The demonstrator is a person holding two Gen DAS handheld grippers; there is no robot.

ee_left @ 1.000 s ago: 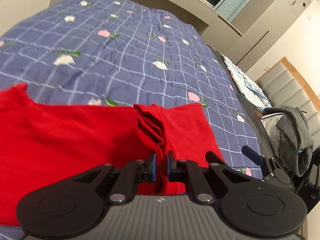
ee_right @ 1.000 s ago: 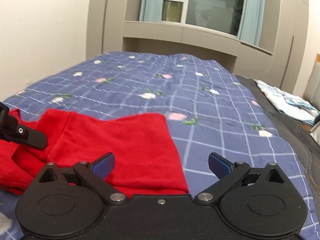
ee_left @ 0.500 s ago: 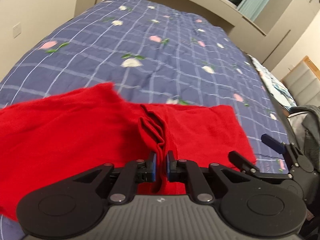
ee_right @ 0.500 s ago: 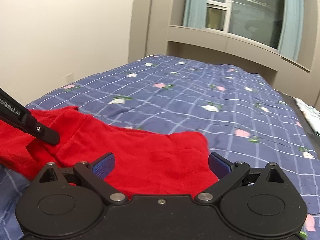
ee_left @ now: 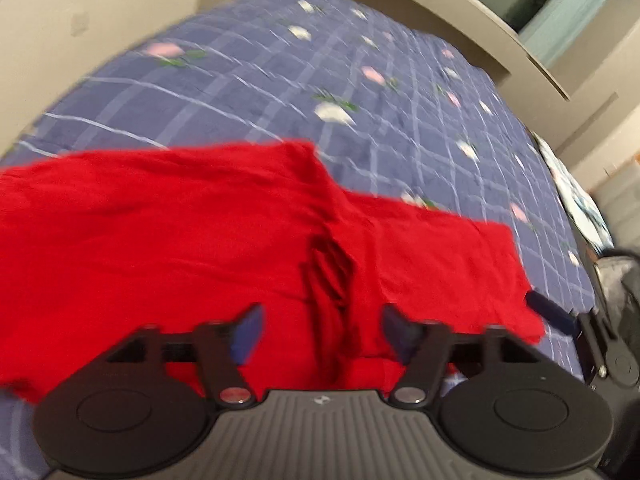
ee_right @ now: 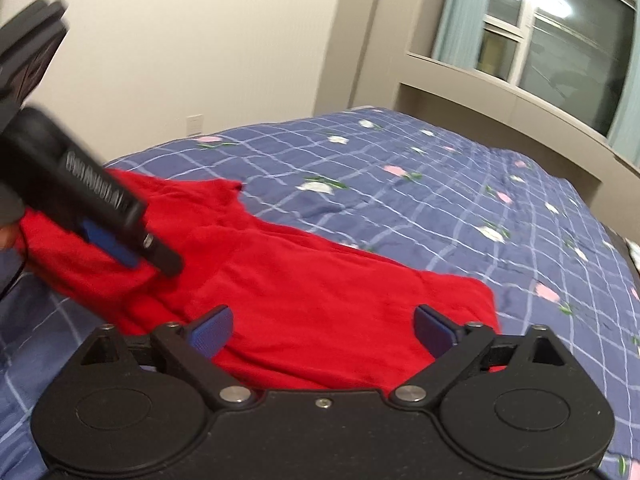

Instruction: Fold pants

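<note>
Red pants [ee_right: 320, 312] on bed [ee_right: 440, 208], right gripper [ee_right: 323, 330] closing

Blk tongs [ee_right: 322, 330], blue pads [ee_right: 211, 330]

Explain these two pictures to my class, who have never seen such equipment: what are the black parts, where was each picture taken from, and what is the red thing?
No robot here: a person holds a two-fingered gripper in each hand, each carrying a camera looking along its fingers. One picture is from the left gripper, the other from the right gripper. Red pants lie on a blue flowered bedspread, waiting to be folded. The left fingers are opening, with a bunched ridge of cloth between them but not pinched. The right fingers, closing slightly, stand wide above the cloth, gripping nothing.
</note>
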